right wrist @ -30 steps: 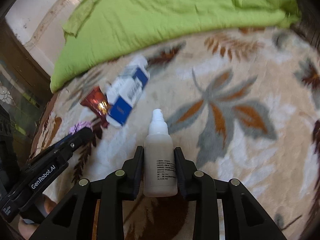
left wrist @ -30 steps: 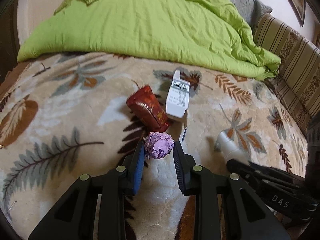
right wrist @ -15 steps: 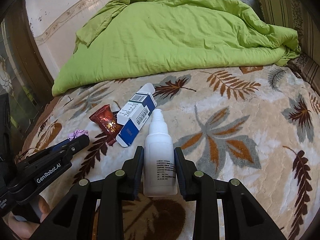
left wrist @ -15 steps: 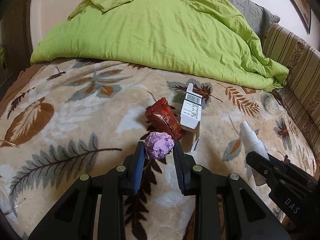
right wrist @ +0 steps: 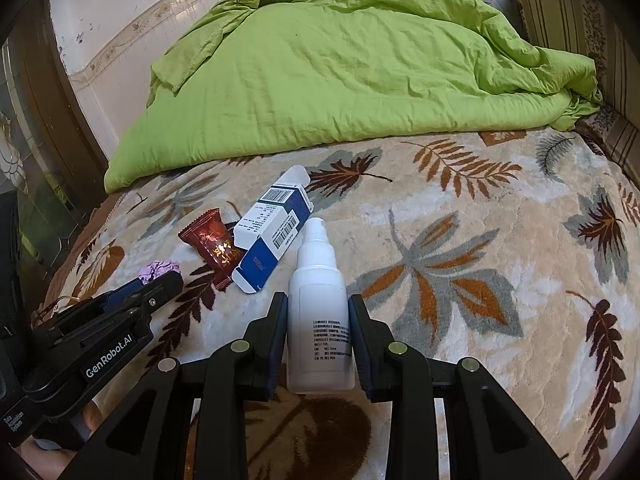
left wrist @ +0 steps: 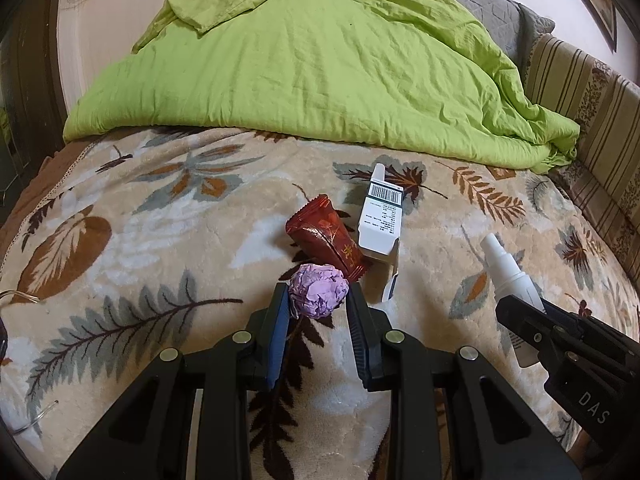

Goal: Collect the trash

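Soft, even daylight fills both views, brightest on the far green quilt (left wrist: pixel 320 72) and pale wall (right wrist: pixel 132 12). Shadows under objects are faint. Focus is sharp throughout. Fisheye distortion bends the edges, and dark vignetting blackens the corners.

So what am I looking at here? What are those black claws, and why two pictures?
There is no robot. A person holds a black two-finger gripper in each hand, and each gripper carries a wide-angle camera that looks along its fingers. That gives two pictures of one scene: a bed with a leaf-patterned blanket and a green duvet.

In the left camera's picture, the left gripper is shut on a purple paper ball. The right gripper juts in at the lower right.

In the right camera's picture, the right gripper is shut on a white bottle.

On the blanket lie a red wrapper and, beside it, a white and blue box. The job is collecting trash.
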`<state>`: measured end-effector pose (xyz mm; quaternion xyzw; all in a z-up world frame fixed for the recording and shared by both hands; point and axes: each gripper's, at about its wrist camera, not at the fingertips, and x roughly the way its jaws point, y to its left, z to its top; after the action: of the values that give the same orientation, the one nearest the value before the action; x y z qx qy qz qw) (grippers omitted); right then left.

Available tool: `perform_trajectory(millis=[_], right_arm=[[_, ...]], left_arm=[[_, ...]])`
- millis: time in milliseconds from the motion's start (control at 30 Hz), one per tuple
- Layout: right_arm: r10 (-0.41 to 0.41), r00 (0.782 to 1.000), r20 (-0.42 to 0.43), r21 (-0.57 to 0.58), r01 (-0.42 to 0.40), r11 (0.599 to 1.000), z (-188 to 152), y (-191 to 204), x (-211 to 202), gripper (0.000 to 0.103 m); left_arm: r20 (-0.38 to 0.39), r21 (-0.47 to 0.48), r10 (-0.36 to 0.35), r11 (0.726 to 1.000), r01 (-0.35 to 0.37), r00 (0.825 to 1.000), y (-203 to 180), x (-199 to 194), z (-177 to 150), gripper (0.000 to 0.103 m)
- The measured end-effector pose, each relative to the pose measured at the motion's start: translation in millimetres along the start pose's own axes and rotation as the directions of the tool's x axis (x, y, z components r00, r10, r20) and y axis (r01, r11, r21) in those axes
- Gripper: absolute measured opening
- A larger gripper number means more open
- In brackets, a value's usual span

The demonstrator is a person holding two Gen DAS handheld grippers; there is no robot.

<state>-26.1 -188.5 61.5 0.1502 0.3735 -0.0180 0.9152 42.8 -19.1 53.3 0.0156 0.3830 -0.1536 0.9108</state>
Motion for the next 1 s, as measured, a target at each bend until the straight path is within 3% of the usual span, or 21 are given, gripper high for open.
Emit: perform_trajectory(millis=[467,733,1000], right_arm=[[0.002,1.000,-0.004,0.001,-0.002,1.000,-1.0,0.8,0.8,0.033],[0.004,1.000,0.004,0.006,-0.004,1.000,-1.0,0.7,-0.6,0.033],[0.027,0.996,0.083,0.105,-0.036,0.994,-0.9,-25.6,-52.6,0.033]], left_arm=[[0.022,0.042,0.025,0.999,-0.026,0.999,-7.5,-4.3,0.5,0.027],[0.022,0.038,0.003,0.999,-0.004,1.000,-9.8,-5.0,0.0,0.027],[0.018,0.085,-0.195,0.978,0.192,0.981,-30.9,-28.5,-14.0,0.027]])
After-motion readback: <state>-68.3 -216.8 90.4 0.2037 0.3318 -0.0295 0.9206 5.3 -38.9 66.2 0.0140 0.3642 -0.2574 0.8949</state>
